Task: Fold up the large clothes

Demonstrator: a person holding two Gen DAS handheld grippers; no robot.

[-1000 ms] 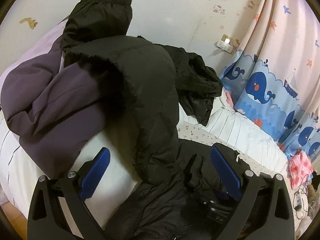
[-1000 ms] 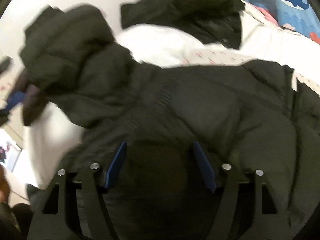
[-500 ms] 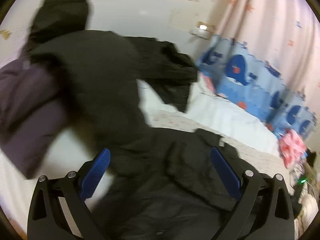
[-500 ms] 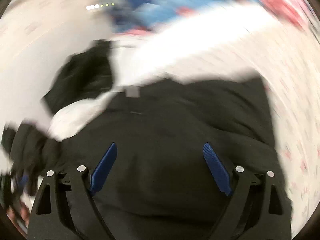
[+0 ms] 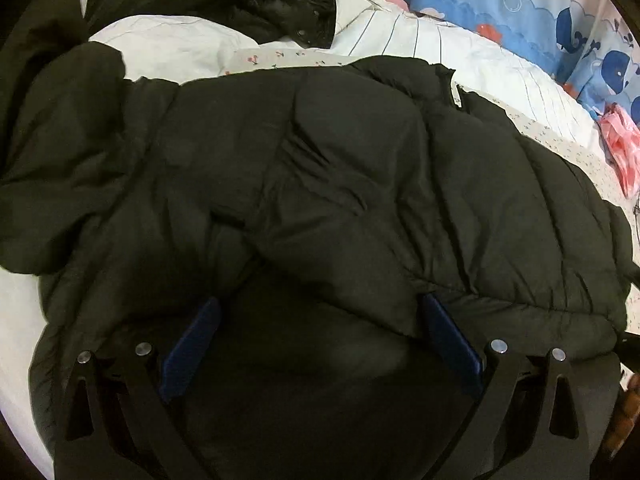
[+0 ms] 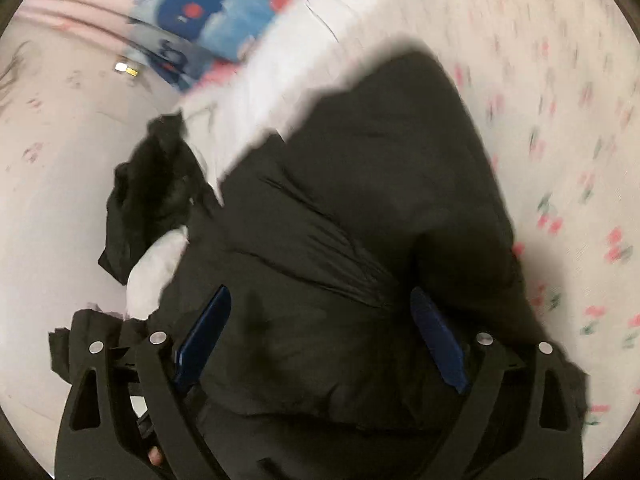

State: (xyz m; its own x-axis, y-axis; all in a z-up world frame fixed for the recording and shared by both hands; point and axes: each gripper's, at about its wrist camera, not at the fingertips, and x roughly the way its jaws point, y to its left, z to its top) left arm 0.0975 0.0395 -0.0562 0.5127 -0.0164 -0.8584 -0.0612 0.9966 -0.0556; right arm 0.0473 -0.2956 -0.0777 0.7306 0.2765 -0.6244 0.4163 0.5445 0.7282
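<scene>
A large black puffer jacket [image 5: 340, 160] lies spread over the bed, one sleeve [image 5: 60, 140] bunched at the left. My left gripper [image 5: 320, 306] hangs close over the jacket's near part. Its blue pads stand wide apart with puffy fabric between them, and neither pad pinches it. In the blurred right wrist view the same jacket [image 6: 380, 180] fills the middle. My right gripper [image 6: 320, 296] hovers over it with its jaws opening, fabric below and between them but not gripped.
A second black garment [image 5: 280, 12] lies crumpled at the back of the bed [image 5: 172, 44], also seen as the dark heap [image 6: 152, 184]. A whale-print curtain [image 5: 500, 4] hangs behind. A pink item [image 5: 624, 148] sits at the right edge. Floral sheet [image 6: 580, 120] shows beside the jacket.
The left view dropped from the purple coat and raised black sleeve onto the flat jacket. The right view rolled towards the curtain side, and its jaws spread wider.
</scene>
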